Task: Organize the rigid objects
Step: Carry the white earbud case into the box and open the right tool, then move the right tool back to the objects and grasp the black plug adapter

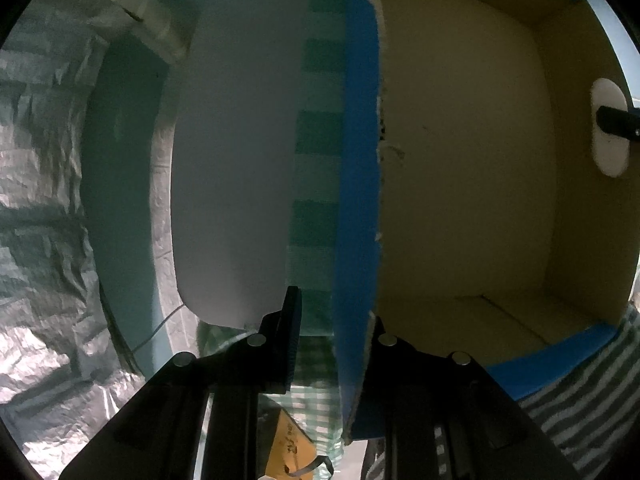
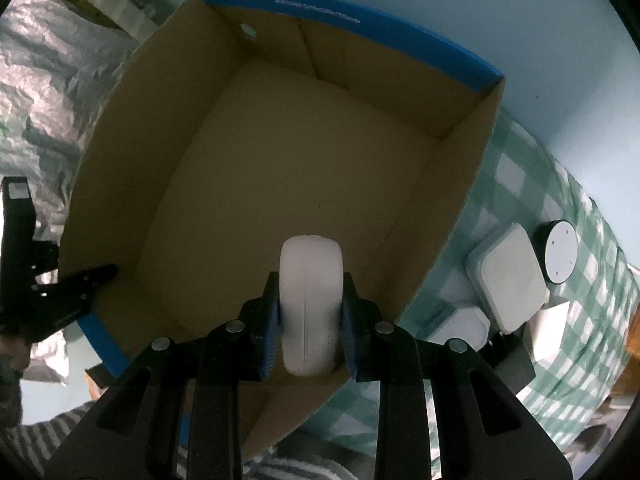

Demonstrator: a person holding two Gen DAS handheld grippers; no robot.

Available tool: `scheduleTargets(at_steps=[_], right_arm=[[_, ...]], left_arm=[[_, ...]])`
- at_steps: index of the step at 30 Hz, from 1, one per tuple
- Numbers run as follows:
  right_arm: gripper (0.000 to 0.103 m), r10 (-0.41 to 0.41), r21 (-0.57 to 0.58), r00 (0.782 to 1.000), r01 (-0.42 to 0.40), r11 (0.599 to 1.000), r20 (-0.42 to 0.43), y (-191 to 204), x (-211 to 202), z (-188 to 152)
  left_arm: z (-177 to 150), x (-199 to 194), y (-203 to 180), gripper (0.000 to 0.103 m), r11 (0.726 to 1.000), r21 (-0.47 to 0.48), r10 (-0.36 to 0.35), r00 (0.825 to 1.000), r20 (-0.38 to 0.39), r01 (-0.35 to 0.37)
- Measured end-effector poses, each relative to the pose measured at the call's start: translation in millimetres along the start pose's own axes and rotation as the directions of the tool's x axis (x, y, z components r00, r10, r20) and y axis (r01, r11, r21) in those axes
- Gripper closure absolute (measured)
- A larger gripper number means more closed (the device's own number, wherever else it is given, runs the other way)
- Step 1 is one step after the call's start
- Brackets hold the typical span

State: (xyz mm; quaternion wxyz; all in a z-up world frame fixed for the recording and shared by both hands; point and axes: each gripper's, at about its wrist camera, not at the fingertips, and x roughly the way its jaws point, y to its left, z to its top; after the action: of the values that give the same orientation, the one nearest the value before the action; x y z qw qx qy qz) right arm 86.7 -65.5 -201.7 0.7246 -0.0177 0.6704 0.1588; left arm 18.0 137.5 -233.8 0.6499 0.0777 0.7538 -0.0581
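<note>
The right claw is clamping a white rounded plastic object over the open brown cardboard box, while the left claw is pinching its left wall; next, lowering and releasing inside.

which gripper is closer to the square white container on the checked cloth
Right. The right gripper, shut on a white oval object over the box, is beside the square white container. The left gripper holds the box's far wall.
</note>
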Motion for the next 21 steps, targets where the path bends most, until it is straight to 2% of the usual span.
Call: scheduleTargets(at_steps=[6,10,15,18,20,21], right_arm=[[0.075,0.025,0.002,0.999,-0.025,1.0,0.035,-0.9,-2.0,-5.1],[0.064,0.05,-0.01,0.996,-0.05,0.999,0.076,-1.8,-16.8,-14.5],[0.056,0.055,-0.001,0.991,-0.055,0.998,0.124,-7.8,-38.9,-26.5],[0.051,0.056,0.024,0.987,-0.06,0.998,0.152,-22.2,-55.4,-33.7],[0.042,0.044,0.042,0.984,-0.052,0.998,0.172,-33.9,-66.5,-39.5],[0.041,0.04,0.055,0.983,-0.051,0.997,0.181,-41.2,-72.0,-44.1]], left_arm=[[-4.2,-2.1,-0.5,0.082,1.0,0.01,0.006,1.0,0.009,-0.007],[-5.1,-4.9,-3.4,0.082,1.0,0.01,0.009,1.0,0.012,-0.009],[-7.3,-9.2,-3.3,0.082,1.0,0.008,0.008,1.0,0.02,-0.008],[-7.3,-11.8,-3.8,0.082,1.0,0.008,0.005,1.0,0.022,-0.005],[-7.4,-13.0,-4.3,0.082,1.0,0.006,0.007,1.0,0.022,-0.007],[-7.0,-13.7,-5.3,0.082,1.0,0.007,0.01,1.0,0.022,-0.01]])
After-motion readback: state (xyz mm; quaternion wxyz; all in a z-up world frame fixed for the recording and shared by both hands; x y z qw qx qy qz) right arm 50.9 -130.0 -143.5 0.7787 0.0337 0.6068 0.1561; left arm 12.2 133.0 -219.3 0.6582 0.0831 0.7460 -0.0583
